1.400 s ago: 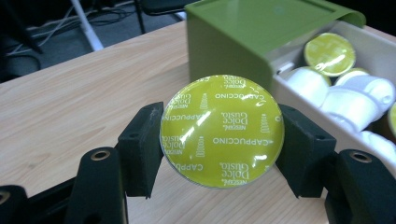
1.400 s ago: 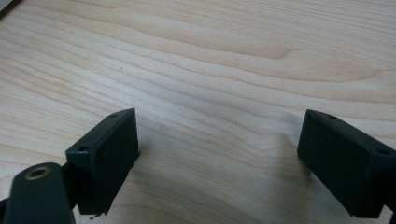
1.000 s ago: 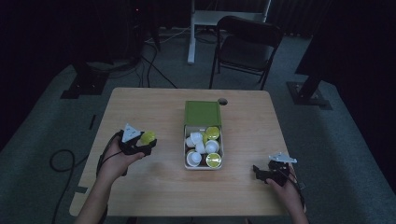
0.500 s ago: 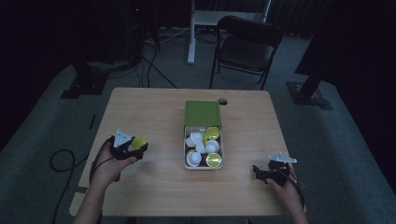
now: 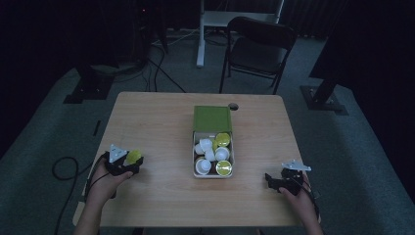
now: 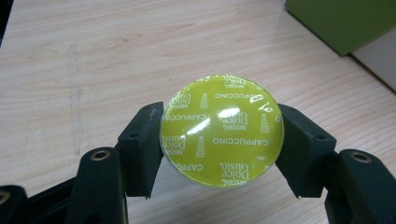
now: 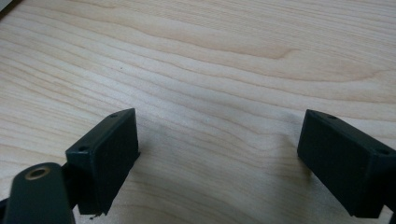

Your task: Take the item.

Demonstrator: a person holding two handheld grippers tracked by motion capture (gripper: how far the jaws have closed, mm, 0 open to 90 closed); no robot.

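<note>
You are in the carry-out step: the left tongs (image 6: 219,140) pinch a Dolce Gusto cappuccino capsule (image 6: 222,130) by its rim, one pad on each side, its yellow-green foil lid facing the camera on the tongs. In the high view the left tongs (image 5: 128,164) hold the capsule (image 5: 133,156) low over the counter (image 5: 156,122), well to the left of the capsule box (image 5: 213,169).

The right tongs (image 7: 219,154) stand spread with nothing between the pads, only bare wood beneath them. In the high view the right tongs (image 5: 275,182) rest near the front right edge of the counter, well apart from the box.

Next move, as a judgement: lower the capsule onto the bare wood directly below the left tongs, keep the foil level, and spread the pads only once the base is seated; a round capsule released tilted is likely to roll.

Surface: light wood grain, uncluttered around both tongs. The box sits between the two tongs, its green lid (image 5: 212,118) folded back on the far side, with white and yellow-green capsules inside.

Room: dim, grey carpet, a black folding chair (image 5: 259,46) beyond the counter, and cables on the floor at far left.
</note>
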